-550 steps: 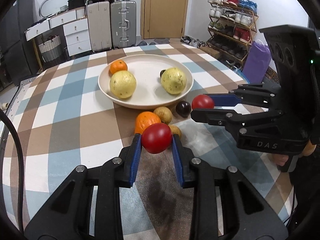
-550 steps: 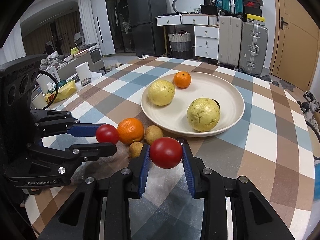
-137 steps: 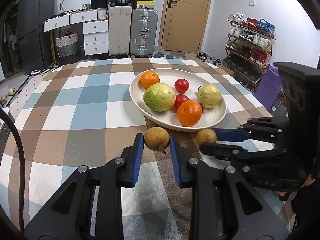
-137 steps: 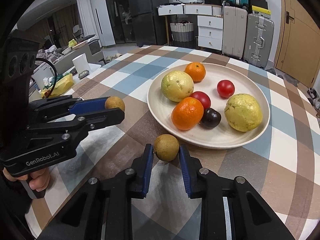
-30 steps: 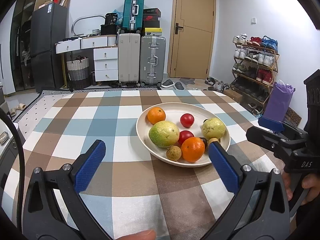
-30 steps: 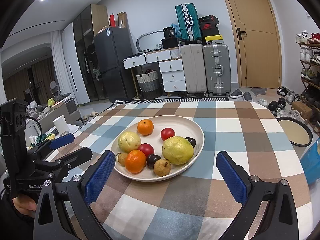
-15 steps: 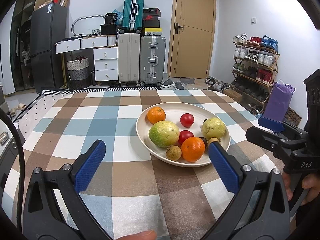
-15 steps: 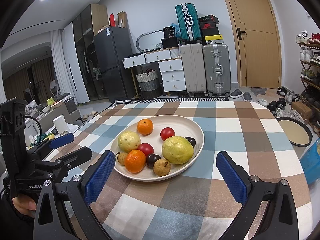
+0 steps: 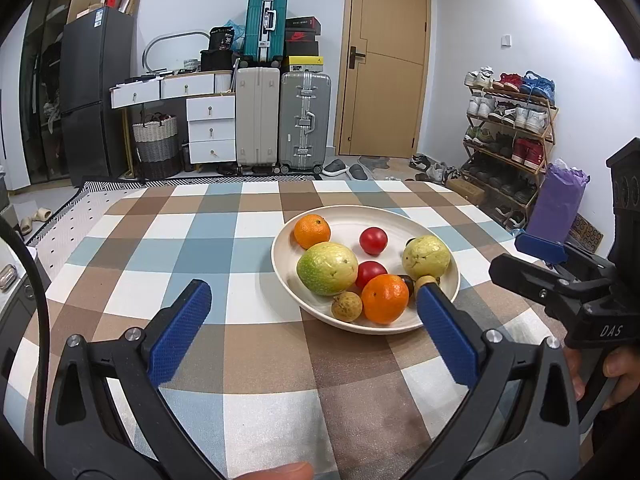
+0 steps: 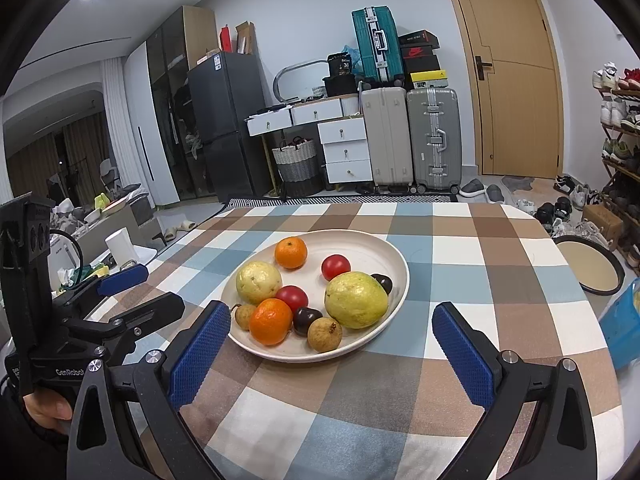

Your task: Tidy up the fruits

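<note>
A cream plate point(image 9: 348, 220) point(image 10: 372, 246) on the checked table holds two guavas point(image 9: 327, 263) point(image 10: 356, 300), two oranges point(image 9: 385, 298) point(image 10: 291, 253), two tomatoes point(image 9: 373, 241) point(image 10: 335, 267), dark plums point(image 10: 306, 320) and two small brown fruits point(image 9: 347, 306) point(image 10: 324, 334). My left gripper point(image 9: 312, 300) is open and empty, held back from the plate's near edge. My right gripper point(image 10: 330, 322) is open and empty, also short of the plate. Each gripper shows in the other's view, the right one point(image 9: 532, 256) and the left one point(image 10: 136, 292).
The checked tablecloth point(image 9: 180, 248) covers the table around the plate. A round tray point(image 10: 592, 268) and a blue container point(image 10: 622, 328) sit past the table's right side. Suitcases point(image 9: 260, 120), drawers and a shoe rack point(image 9: 508, 136) stand beyond.
Nothing has visibly changed over the last second. Earlier, each gripper held a small brown fruit, and these now lie in the plate.
</note>
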Demonstrator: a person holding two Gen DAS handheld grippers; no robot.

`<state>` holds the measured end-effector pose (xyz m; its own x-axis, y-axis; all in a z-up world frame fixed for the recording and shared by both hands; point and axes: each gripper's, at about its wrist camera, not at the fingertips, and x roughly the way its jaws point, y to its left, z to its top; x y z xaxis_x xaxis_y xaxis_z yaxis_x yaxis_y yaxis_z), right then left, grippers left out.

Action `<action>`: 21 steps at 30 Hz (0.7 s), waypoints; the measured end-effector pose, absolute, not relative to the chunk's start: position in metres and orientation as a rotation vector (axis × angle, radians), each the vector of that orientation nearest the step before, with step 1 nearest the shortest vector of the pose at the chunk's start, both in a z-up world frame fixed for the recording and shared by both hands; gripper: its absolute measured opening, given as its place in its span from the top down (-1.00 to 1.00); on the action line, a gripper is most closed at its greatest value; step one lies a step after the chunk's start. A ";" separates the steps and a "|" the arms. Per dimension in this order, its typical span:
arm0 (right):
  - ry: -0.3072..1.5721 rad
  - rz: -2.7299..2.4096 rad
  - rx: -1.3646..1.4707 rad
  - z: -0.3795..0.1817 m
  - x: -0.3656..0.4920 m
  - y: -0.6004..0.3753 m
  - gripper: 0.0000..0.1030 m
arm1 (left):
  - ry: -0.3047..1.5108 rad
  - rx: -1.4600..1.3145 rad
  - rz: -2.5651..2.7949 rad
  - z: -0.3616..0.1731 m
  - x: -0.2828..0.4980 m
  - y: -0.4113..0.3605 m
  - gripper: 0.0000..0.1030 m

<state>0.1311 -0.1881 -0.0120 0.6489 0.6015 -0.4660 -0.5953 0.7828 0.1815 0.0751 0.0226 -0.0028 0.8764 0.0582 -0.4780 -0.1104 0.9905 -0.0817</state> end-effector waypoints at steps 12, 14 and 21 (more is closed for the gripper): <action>0.534 0.680 0.012 -0.012 0.131 -0.187 -1.00 | 0.496 -0.107 0.087 -0.003 0.075 0.022 -0.99; 0.534 0.681 0.011 -0.012 0.130 -0.187 -1.00 | 0.497 -0.108 0.090 -0.003 0.075 0.023 -0.99; 0.538 0.679 0.018 -0.012 0.130 -0.189 -1.00 | 0.496 -0.105 0.088 -0.003 0.075 0.022 -0.99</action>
<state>0.1303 -0.1886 -0.0119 0.6475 0.6019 -0.4674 -0.5929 0.7832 0.1874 0.0746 0.0217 -0.0025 0.8761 0.0589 -0.4786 -0.1096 0.9909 -0.0787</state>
